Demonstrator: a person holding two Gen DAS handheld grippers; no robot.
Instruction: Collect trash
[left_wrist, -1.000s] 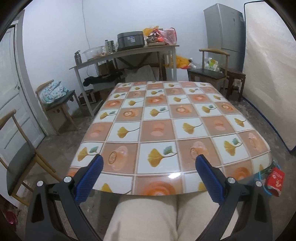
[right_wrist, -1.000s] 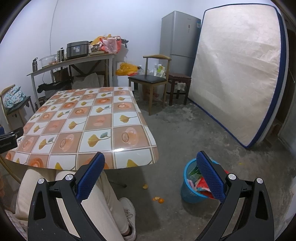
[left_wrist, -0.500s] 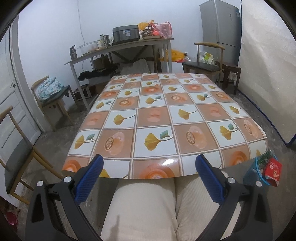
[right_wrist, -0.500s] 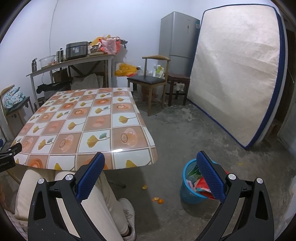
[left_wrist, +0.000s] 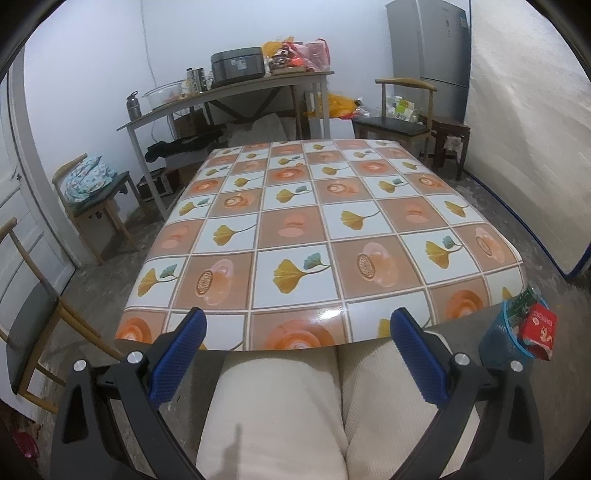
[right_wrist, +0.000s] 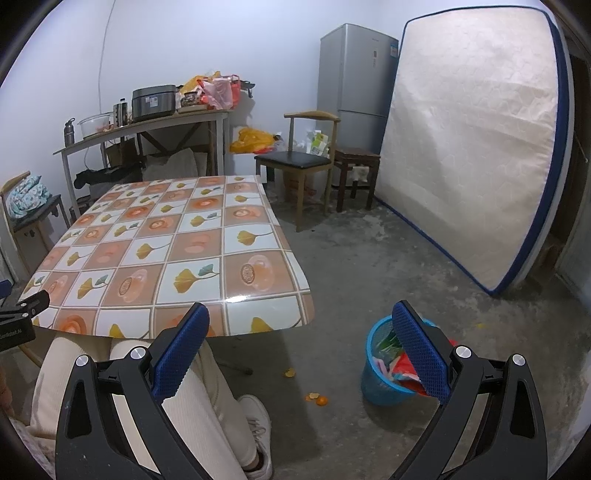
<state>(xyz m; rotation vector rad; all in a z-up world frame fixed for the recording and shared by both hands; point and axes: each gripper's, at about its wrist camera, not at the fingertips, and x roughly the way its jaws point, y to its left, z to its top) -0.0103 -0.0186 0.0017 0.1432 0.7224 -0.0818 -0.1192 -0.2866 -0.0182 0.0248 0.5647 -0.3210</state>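
Observation:
A blue trash bin (right_wrist: 382, 373) full of colourful wrappers stands on the concrete floor right of the table; the left wrist view catches it (left_wrist: 502, 341) with a red packet (left_wrist: 538, 329) sticking out. Orange peel scraps (right_wrist: 317, 398) lie on the floor between the bin and the person's shoe. My left gripper (left_wrist: 298, 350) hangs open over the person's lap at the table's near edge, nothing between its fingers. My right gripper (right_wrist: 301, 350) is open too, held above the floor, its right finger overlapping the bin.
The table (left_wrist: 303, 236) carries a flowered oilcloth. The person's cream trousers (left_wrist: 295, 413) fill the foreground. A mattress (right_wrist: 469, 140) leans on the right wall beside a fridge (right_wrist: 354, 85). Chairs (right_wrist: 306, 162), a stool and a cluttered side table (right_wrist: 147, 122) line the back.
The left gripper has drawn back and down from the table edge, so more of the lap shows. The right gripper has barely moved. Both stay open.

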